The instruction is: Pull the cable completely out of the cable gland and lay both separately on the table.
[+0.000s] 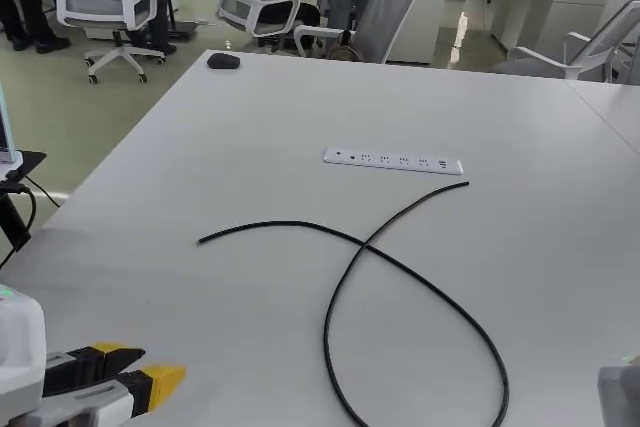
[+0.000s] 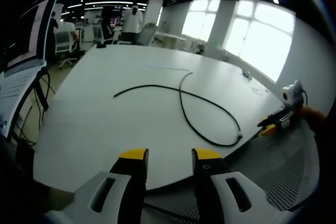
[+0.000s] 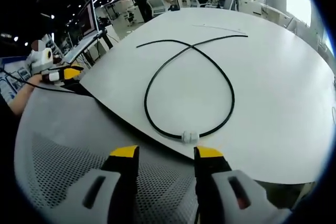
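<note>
A long black cable (image 1: 366,245) lies in a crossed loop on the white table (image 1: 250,127). In the right gripper view the cable (image 3: 191,46) carries a small pale cable gland (image 3: 189,137) at the loop's near end, close to the table edge. My right gripper (image 3: 167,153) hovers just short of that gland, open and with nothing between its yellow tips. My left gripper (image 2: 169,156) is open too, off the table's near edge and well back from the cable (image 2: 180,88). In the head view the left gripper (image 1: 150,382) sits at the bottom left corner.
A white power strip (image 1: 392,160) lies beyond the cable, and a dark mouse (image 1: 222,60) sits at the far edge. Office chairs (image 1: 385,7) and people stand behind the table. A grey mesh chair back (image 3: 79,156) lies under my right gripper.
</note>
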Demonstrator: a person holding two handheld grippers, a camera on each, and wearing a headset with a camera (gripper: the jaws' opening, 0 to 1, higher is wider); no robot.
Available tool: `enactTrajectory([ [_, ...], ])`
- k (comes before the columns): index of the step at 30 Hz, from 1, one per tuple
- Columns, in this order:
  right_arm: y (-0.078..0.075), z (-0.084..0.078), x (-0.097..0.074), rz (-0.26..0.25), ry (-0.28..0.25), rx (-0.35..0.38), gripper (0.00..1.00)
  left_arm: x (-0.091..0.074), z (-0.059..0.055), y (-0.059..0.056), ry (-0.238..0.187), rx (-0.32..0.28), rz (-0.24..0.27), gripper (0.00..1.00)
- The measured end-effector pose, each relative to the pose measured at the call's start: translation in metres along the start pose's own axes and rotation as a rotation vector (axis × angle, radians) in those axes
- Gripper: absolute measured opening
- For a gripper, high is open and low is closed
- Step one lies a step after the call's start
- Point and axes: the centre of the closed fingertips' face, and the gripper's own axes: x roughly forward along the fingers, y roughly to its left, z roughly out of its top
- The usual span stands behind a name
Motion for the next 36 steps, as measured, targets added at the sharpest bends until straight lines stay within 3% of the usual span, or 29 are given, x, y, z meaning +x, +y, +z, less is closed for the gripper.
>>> enactTrajectory([
  [4, -0.001, 0.0, 0.0, -0.006, 0.004, 0.0, 0.45, 0.002, -0.005, 0.001, 0.034, -0.008, 0.0, 0.42],
  [9, 0.0, -0.001, 0.0, 0.002, 0.016, -0.003, 0.46, 0.001, 0.0, 0.0, 0.004, -0.006, -0.003, 0.41],
  [12, 0.001, -0.002, 0.0, 0.005, 0.026, -0.006, 0.46, 0.001, -0.005, 0.0, 0.035, 0.003, 0.0, 0.4],
  [16, 0.001, -0.004, 0.001, 0.007, 0.036, -0.013, 0.46, 0.001, -0.002, 0.001, 0.018, -0.006, 0.004, 0.4],
  [36, 0.003, -0.004, 0.001, 0.024, 0.041, -0.011, 0.45, 0.002, -0.01, -0.001, 0.066, 0.012, -0.005, 0.4],
])
